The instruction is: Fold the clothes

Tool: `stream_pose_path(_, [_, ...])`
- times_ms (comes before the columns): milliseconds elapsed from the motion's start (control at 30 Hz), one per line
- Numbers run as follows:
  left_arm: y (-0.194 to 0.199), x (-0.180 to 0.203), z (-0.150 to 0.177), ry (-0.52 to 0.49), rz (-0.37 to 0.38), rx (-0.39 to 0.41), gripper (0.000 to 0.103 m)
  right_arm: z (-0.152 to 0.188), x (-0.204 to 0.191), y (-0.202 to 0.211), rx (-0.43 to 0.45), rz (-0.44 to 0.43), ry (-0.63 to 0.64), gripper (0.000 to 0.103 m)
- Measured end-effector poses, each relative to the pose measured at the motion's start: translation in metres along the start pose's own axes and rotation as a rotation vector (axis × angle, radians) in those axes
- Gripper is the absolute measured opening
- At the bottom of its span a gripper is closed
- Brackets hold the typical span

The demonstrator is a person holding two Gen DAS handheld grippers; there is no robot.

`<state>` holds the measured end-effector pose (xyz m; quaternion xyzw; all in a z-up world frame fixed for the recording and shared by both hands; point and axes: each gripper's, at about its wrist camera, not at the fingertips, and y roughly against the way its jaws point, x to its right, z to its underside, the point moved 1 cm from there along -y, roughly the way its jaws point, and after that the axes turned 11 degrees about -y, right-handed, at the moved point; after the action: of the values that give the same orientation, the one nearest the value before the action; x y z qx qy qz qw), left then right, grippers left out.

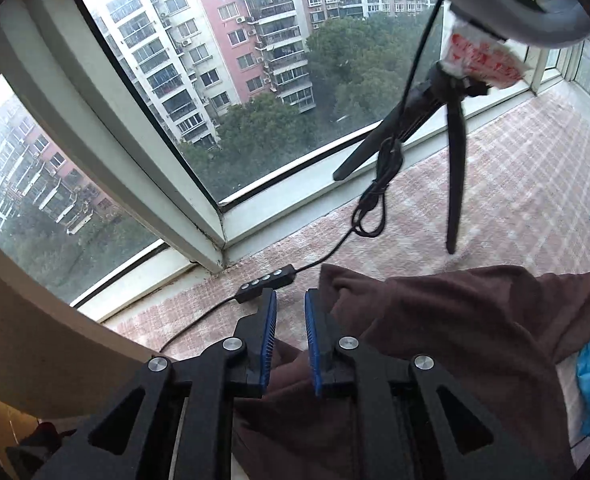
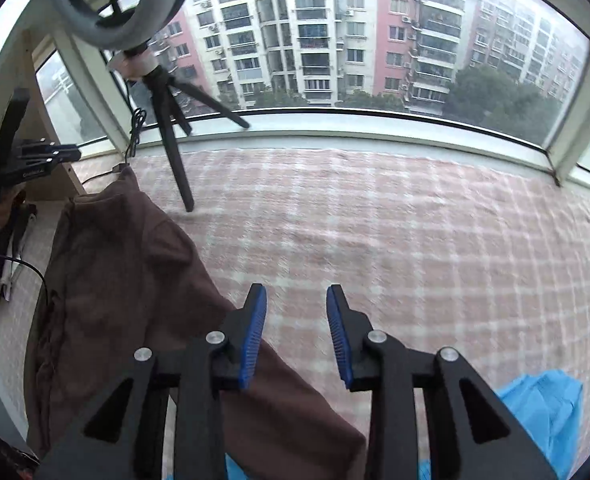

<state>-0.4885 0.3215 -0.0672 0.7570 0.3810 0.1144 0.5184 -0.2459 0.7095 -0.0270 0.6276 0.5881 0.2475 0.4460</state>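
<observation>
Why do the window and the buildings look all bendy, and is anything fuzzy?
Left wrist view: the fisheye lens bends the window frame and darkens the corners; daylight is soft and grey, without hard shadows. Right wrist view: the sill curves too, and the checked blanket and tripod look smeared with motion blur.

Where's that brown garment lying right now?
The brown garment lies on the pink checked blanket by the window, left in the right wrist view, just before the tripod foot; blue cloth lies lower right.
</observation>
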Motion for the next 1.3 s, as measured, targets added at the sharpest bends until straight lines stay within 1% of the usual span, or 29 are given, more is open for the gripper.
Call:
stream_pose_path(67, [0.015, 0.023, 0.006, -0.024, 0.088, 0.021, 0.014, 0.015, 0.038, 0.015, -0.022, 0.02, -0.067, 0.031])
stream_pose_path(100, [0.018, 0.042, 0.007, -0.05, 0.135, 0.027, 0.014, 0.032, 0.053, 0.026, -0.039, 0.043, -0.095, 0.031])
stream_pose_path(167, [0.021, 0.09, 0.004, -0.132, 0.234, 0.019, 0.017, 0.066, 0.079, 0.041, -0.078, 0.084, -0.151, 0.031])
stream_pose_path(233, [0.023, 0.142, 0.0, -0.231, 0.302, 0.01, 0.017, 0.101, 0.102, 0.052, -0.116, 0.122, -0.21, 0.031])
stream_pose_path(300, [0.022, 0.192, -0.005, -0.333, 0.364, 0.007, 0.018, 0.135, 0.12, 0.068, -0.116, 0.155, -0.256, 0.031])
stream_pose_path(367, [0.02, 0.241, -0.008, -0.437, 0.415, 0.003, 0.024, 0.159, 0.129, 0.089, -0.093, 0.171, -0.252, 0.033])
stream_pose_path(400, [0.017, 0.262, -0.008, -0.489, 0.427, -0.001, 0.027, 0.166, 0.131, 0.097, -0.083, 0.175, -0.236, 0.039])
stream_pose_path(433, [0.013, 0.28, -0.008, -0.524, 0.438, -0.014, 0.03, 0.173, 0.132, 0.104, -0.068, 0.177, -0.214, 0.042])
stream_pose_path(500, [0.004, 0.308, -0.008, -0.569, 0.459, -0.052, 0.029, 0.176, 0.129, 0.109, -0.031, 0.183, -0.147, 0.052])
stream_pose_path(533, [0.0, 0.318, -0.007, -0.587, 0.467, -0.069, 0.029, 0.175, 0.127, 0.108, -0.022, 0.184, -0.113, 0.052])
stream_pose_path(633, [-0.011, 0.328, -0.006, -0.577, 0.456, -0.108, 0.028, 0.172, 0.116, 0.089, -0.043, 0.174, -0.004, 0.052])
stream_pose_path(700, [-0.014, 0.325, -0.008, -0.546, 0.457, -0.118, 0.028, 0.173, 0.108, 0.073, -0.052, 0.201, 0.075, 0.052])
stream_pose_path(767, [-0.018, 0.32, -0.009, -0.516, 0.457, -0.13, 0.029, 0.172, 0.101, 0.063, -0.034, 0.244, 0.143, 0.051])
stream_pose_path(800, [-0.021, 0.318, -0.009, -0.504, 0.452, -0.138, 0.029, 0.17, 0.101, 0.059, -0.04, 0.245, 0.148, 0.032])
stream_pose_path(833, [-0.024, 0.315, -0.009, -0.493, 0.447, -0.146, 0.029, 0.165, 0.107, 0.056, -0.072, 0.212, 0.102, 0.012])
stream_pose_path(867, [-0.028, 0.313, -0.008, -0.483, 0.442, -0.153, 0.029, 0.161, 0.114, 0.055, -0.102, 0.176, 0.044, 0.004])
stream_pose_path(900, [-0.029, 0.312, -0.008, -0.479, 0.439, -0.156, 0.029, 0.156, 0.123, 0.06, -0.121, 0.124, -0.03, 0.004])
stream_pose_path(1033, [-0.034, 0.309, -0.006, -0.486, 0.434, -0.158, 0.029, 0.137, 0.158, 0.107, -0.144, -0.17, -0.318, 0.004])
stream_pose_path(1100, [-0.036, 0.309, -0.004, -0.499, 0.44, -0.165, 0.029, 0.132, 0.183, 0.13, -0.126, -0.357, -0.503, 0.004])
stream_pose_path(1133, [-0.037, 0.309, -0.003, -0.502, 0.452, -0.171, 0.029, 0.133, 0.198, 0.134, -0.137, -0.414, -0.591, 0.004])
stream_pose_path(1167, [-0.038, 0.309, -0.001, -0.504, 0.468, -0.177, 0.032, 0.135, 0.212, 0.133, -0.167, -0.407, -0.651, 0.007])
stream_pose_path(1200, [-0.037, 0.308, 0.0, -0.507, 0.478, -0.18, 0.032, 0.138, 0.224, 0.131, -0.191, -0.352, -0.693, 0.01])
stream_pose_path(1233, [-0.036, 0.307, 0.001, -0.51, 0.482, -0.18, 0.032, 0.143, 0.234, 0.128, -0.204, -0.216, -0.703, 0.013])
stream_pose_path(1267, [-0.032, 0.304, 0.001, -0.509, 0.495, -0.175, 0.032, 0.149, 0.242, 0.125, -0.213, -0.107, -0.711, 0.019])
stream_pose_path(1300, [-0.027, 0.298, 0.0, -0.497, 0.509, -0.16, 0.032, 0.157, 0.248, 0.121, -0.212, -0.068, -0.72, 0.02])
